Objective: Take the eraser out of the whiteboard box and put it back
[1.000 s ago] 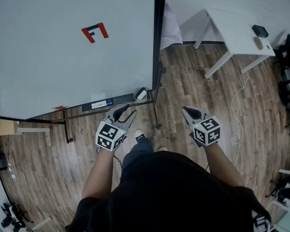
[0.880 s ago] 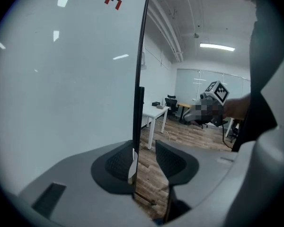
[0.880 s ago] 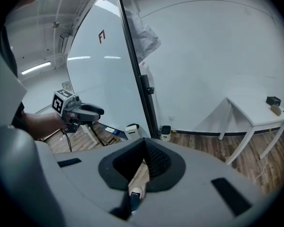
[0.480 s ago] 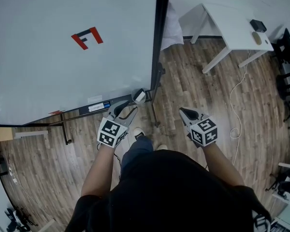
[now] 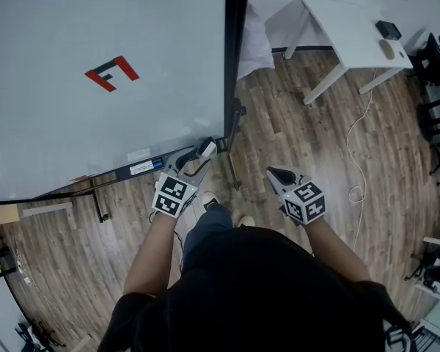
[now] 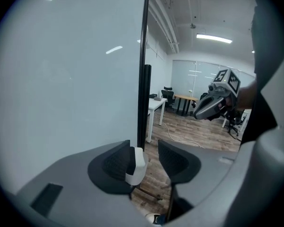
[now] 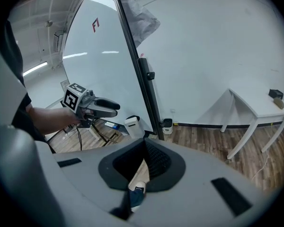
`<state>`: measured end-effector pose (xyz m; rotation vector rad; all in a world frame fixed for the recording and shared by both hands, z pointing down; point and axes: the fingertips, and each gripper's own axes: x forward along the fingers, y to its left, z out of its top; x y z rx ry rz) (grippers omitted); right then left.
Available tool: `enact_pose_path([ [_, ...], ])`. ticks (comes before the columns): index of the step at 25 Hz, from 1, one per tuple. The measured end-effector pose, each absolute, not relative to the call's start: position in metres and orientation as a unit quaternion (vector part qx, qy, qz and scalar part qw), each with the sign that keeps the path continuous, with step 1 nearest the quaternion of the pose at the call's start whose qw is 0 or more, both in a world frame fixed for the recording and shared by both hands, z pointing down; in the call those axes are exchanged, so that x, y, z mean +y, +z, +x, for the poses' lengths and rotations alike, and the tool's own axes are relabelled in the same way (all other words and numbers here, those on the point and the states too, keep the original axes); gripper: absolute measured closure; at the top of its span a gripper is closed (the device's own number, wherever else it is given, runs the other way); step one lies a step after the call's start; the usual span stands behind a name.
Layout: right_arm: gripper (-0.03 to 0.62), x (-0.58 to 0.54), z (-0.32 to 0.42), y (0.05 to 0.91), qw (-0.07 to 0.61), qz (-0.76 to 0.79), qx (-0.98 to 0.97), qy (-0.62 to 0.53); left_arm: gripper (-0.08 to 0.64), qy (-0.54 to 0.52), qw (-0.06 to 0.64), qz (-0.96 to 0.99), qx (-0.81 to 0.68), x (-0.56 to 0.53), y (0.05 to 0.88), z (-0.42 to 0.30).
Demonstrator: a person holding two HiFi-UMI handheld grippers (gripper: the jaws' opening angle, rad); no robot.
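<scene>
Grey jaws of the left gripper (image 6: 144,151): they stand apart with the white eraser (image 6: 135,166) between them. The eraser sits close against the left jaw and the right jaw is clear of it, so nothing is clamped yet.
Change in the last second: the left gripper has moved forward to the right end of the tray. One second ago its tips were short of the eraser; in the head view they now reach it.
Place of the eraser: not taken out yet. It stands in the whiteboard box (image 5: 114,175), the black tray along the lower edge of the whiteboard (image 5: 95,123). It is at the right end of the tray, just beside the black frame post (image 5: 235,50) (the right gripper view shows it best, white with a dark top).
Right gripper (image 5: 277,175): the jaws are together and hold nothing. It hangs over the wood floor (image 5: 315,145), well apart from the board, and it has hardly moved.
Meaning for the task: the approach looks finished, but the taking-out has not begun. By my judgement, the next move is to close the left jaws on the eraser and lift it from the tray.
Risk: the eraser is off-centre between the jaws, so closing may push it sideways against the post before the grip is firm.
</scene>
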<state>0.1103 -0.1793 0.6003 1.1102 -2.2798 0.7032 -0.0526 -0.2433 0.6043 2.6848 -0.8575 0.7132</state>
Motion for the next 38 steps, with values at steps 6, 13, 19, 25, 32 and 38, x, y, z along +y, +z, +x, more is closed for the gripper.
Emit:
enact_pose_path([
  [6,0.597,-0.179,0.118,0.607,0.256,0.412,-0.833,0.267,0.351,0.281,0.118,0.907,-0.292,-0.254,0.629,-0.047],
  [13,0.598,-0.179,0.121,0.616,0.259,0.413,-0.828,0.275,0.348,0.304,0.121,0.9,-0.288,-0.264,0.649,-0.041],
  [19,0.598,-0.18,0.12,0.619,0.26,0.413,-0.827,0.28,0.347,0.336,0.118,0.89,-0.285,-0.27,0.675,-0.039],
  [25,0.598,-0.179,0.121,0.624,0.263,0.413,-0.824,0.285,0.348,0.341,0.127,0.889,-0.278,-0.272,0.685,-0.035],
  [32,0.598,-0.18,0.12,0.625,0.265,0.413,-0.823,0.286,0.35,0.338,0.131,0.89,-0.276,-0.274,0.689,-0.033],
  [38,0.598,-0.179,0.117,0.626,0.265,0.412,-0.823,0.288,0.351,0.337,0.137,0.889,-0.277,-0.277,0.689,-0.034],
])
